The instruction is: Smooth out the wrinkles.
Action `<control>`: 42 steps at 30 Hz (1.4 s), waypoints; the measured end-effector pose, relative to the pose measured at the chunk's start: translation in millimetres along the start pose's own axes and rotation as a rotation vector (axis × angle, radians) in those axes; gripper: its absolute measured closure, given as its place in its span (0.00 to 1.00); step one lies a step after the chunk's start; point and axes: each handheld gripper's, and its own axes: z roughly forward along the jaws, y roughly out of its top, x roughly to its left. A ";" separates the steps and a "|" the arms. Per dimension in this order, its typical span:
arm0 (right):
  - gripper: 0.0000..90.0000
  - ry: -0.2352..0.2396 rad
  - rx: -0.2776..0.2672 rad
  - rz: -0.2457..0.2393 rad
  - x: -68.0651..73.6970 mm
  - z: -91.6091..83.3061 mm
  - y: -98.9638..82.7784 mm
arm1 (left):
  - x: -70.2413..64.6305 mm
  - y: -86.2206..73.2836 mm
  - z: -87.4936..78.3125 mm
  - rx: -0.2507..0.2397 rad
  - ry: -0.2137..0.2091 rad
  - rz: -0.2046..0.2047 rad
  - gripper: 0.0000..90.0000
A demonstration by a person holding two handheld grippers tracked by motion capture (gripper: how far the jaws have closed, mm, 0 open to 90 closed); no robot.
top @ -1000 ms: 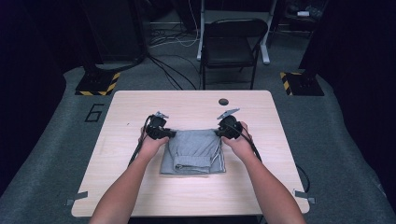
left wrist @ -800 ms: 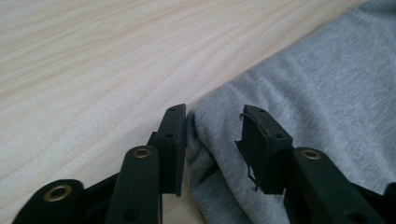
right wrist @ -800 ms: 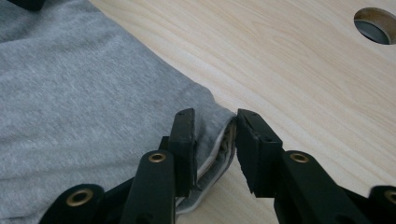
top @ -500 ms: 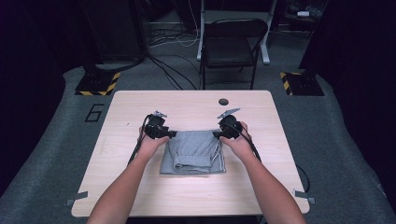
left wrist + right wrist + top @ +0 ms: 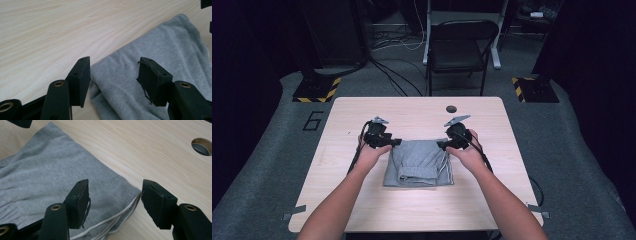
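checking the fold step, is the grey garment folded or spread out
Folded. The grey garment lies as a compact layered rectangle on the table, with stacked edges showing at its corner in the right gripper view.

Both arms are bare, no sleeves anywhere. Each hand carries a chunky black gripper, the left gripper (image 5: 393, 143) and the right gripper (image 5: 441, 145), each topped with a grey three-cornered plate and trailing a thin black cable. Up close the jaws are matte black blocks with small screw holes, brass-ringed pivots below, and slightly frayed pad edges.
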 end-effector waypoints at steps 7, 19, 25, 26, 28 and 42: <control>0.39 0.034 -0.017 -0.044 4.9 -16.9 -6.0 | -8.1 -2.8 -18.7 0.017 -0.027 0.050 0.45; 0.37 0.100 -0.074 -0.055 32.0 -58.1 -20.2 | -27.6 -28.6 -63.8 -0.026 -0.111 0.065 0.45; 0.37 0.126 -0.093 -0.058 47.7 -72.6 -34.8 | -36.0 -47.6 -77.7 -0.035 -0.135 0.049 0.45; 0.37 0.125 -0.096 -0.057 49.8 -74.2 -38.8 | -37.3 -49.9 -79.2 -0.030 -0.131 0.050 0.45; 0.37 0.129 -0.087 -0.053 53.3 -76.1 -46.7 | -40.9 -55.7 -81.6 -0.031 -0.125 0.068 0.45; 0.37 0.101 -0.090 -0.051 71.8 -89.3 -97.6 | -60.6 -96.2 -85.8 0.014 -0.142 0.096 0.44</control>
